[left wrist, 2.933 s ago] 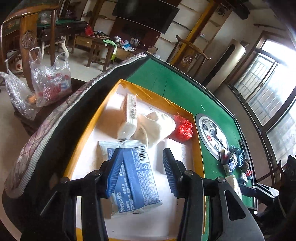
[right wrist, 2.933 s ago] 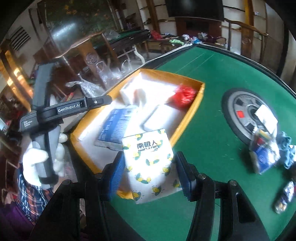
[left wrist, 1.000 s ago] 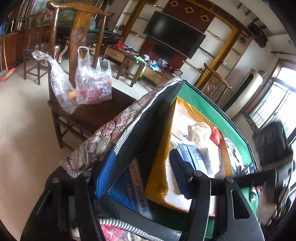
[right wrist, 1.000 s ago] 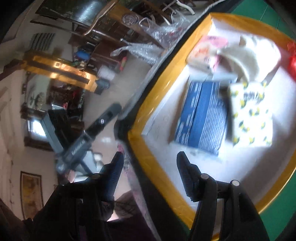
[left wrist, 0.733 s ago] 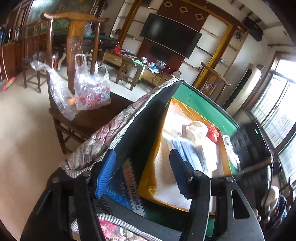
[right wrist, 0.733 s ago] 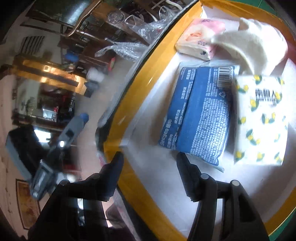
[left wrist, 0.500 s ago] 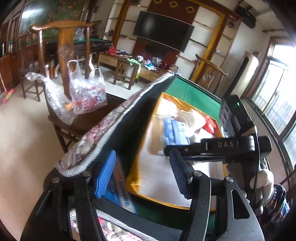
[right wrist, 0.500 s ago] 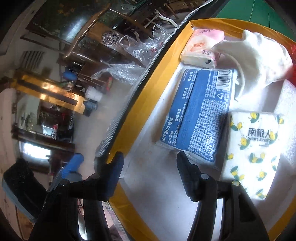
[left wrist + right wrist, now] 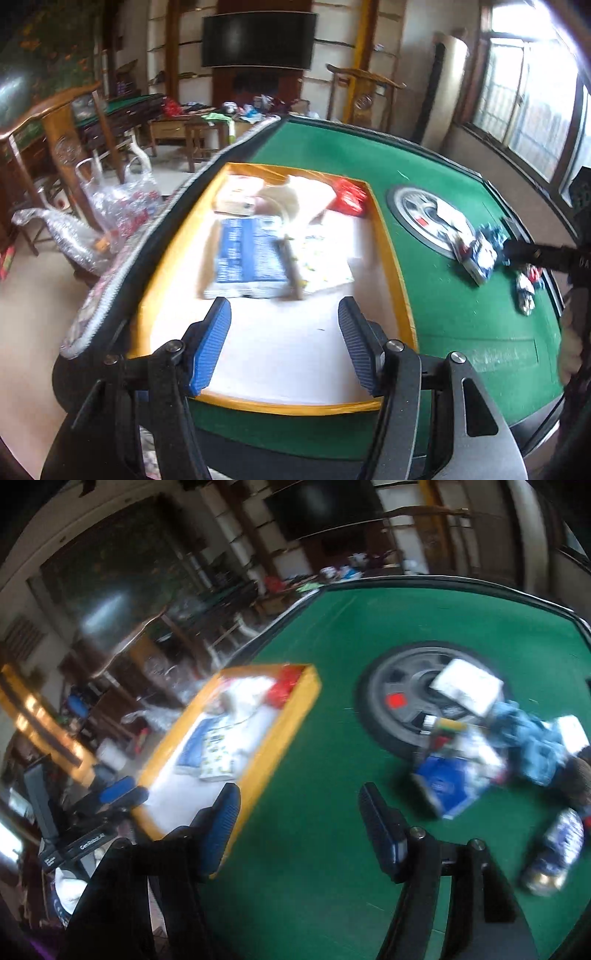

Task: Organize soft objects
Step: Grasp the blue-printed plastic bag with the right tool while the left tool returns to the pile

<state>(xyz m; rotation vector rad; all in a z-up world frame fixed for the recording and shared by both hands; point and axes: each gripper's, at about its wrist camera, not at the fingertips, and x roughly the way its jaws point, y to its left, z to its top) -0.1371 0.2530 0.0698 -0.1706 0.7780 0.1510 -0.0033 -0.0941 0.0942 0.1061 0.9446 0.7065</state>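
Matt green felt covers the table (image 9: 332, 155); the tray (image 9: 391, 258) has a glossy yellow rim; blue tissue pack (image 9: 247, 258) in shiny plastic wrap; gripper pads (image 9: 212, 339) are ribbed.

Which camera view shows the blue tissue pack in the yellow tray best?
The left wrist view. There the blue pack lies near and large in the tray, seen from above, though somewhat blurred. In the right wrist view the same pack is small, far to the left and partly covered by the lemon-print pack.
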